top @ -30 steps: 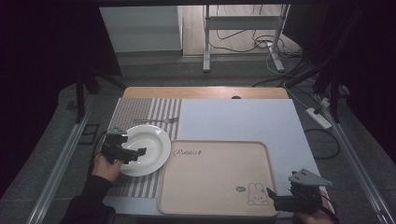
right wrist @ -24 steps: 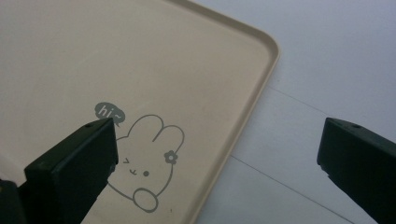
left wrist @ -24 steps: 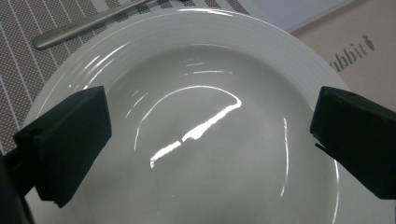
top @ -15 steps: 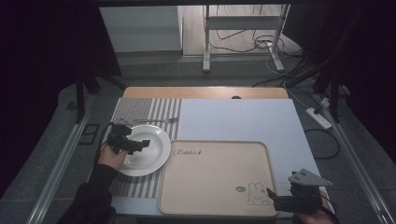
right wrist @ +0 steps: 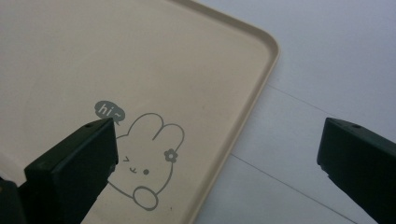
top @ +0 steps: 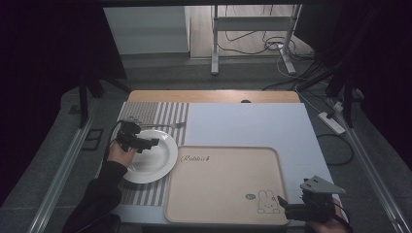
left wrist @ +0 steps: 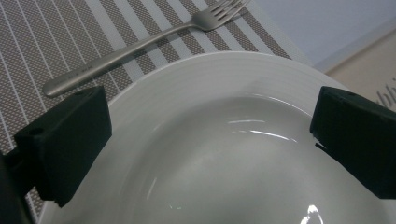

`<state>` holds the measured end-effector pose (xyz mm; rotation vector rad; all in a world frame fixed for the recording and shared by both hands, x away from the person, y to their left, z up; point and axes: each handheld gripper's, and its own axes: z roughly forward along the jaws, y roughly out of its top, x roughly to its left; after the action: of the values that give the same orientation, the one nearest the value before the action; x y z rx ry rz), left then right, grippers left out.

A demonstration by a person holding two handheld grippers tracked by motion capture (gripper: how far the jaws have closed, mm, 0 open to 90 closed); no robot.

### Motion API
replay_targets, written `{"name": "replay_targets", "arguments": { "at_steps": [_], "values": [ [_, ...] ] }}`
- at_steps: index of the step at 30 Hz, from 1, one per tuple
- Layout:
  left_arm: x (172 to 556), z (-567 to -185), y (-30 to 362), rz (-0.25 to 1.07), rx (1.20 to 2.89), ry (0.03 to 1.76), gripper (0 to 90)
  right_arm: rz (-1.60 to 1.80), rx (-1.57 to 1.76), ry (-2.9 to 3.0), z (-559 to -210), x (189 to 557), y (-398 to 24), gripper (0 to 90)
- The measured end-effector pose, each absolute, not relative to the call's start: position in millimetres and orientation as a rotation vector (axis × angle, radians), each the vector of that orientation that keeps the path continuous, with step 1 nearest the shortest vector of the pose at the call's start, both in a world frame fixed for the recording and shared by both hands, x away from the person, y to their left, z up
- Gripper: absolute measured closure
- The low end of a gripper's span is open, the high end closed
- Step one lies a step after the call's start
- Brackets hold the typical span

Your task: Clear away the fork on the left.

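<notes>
Both grippers show in the high view, one at each lower corner of the table. At the left, the left gripper (top: 151,142) is held by a hand (top: 118,152) in a dark sleeve, and it hangs over the left part of a white plate (top: 158,162), its jaws pointing toward the plate's middle. The plate rests on a striped placemat (top: 165,114), touching the left edge of a beige tray (top: 223,182). A fork (top: 167,126) lies on the placemat just beyond the plate's far rim. At the lower right, the right gripper (top: 282,204) sits at the tray's near right corner, beside a small printed rabbit (top: 265,201). A pale blue mat (top: 248,124) covers the tabletop under the tray.

Next, the left gripper view. Two black jaws stand wide apart, released, holding nothing. The plate's shallow, glossy bowl (left wrist: 233,163) lies between and below them. Whether the jaws touch the plate cannot be told. Beyond the rim the fork (left wrist: 140,44) lies diagonally on the stripes, tines toward the upper right.

Last, the right gripper view. Its black jaws are also spread wide and empty. The left jaw is over the tray (right wrist: 140,56) near the rabbit drawing (right wrist: 149,161), which has a small "hi" bubble. The right jaw is over the pale mat (right wrist: 327,60), past the tray's rounded corner.
</notes>
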<state>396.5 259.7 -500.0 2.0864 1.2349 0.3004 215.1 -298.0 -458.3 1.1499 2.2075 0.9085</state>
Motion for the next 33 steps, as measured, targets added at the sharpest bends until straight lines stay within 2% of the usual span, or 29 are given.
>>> {"name": "replay_targets", "arguments": {
  "at_steps": [6, 28, 33],
  "values": [
    [409, -500, 259, 0.358, 2.061, 1.319, 0.0, 0.908, 1.149, 2.208, -458, 215, -298, 0.0],
    [458, -506, 258, 0.296, 2.045, 1.341, 0.0, 0.905, 1.133, 2.223, -459, 215, -297, 0.0],
    [469, -509, 261, 0.315, 2.065, 1.36, 0.0, 0.905, 1.132, 2.225, -459, 215, -297, 0.0]
  ]
}}
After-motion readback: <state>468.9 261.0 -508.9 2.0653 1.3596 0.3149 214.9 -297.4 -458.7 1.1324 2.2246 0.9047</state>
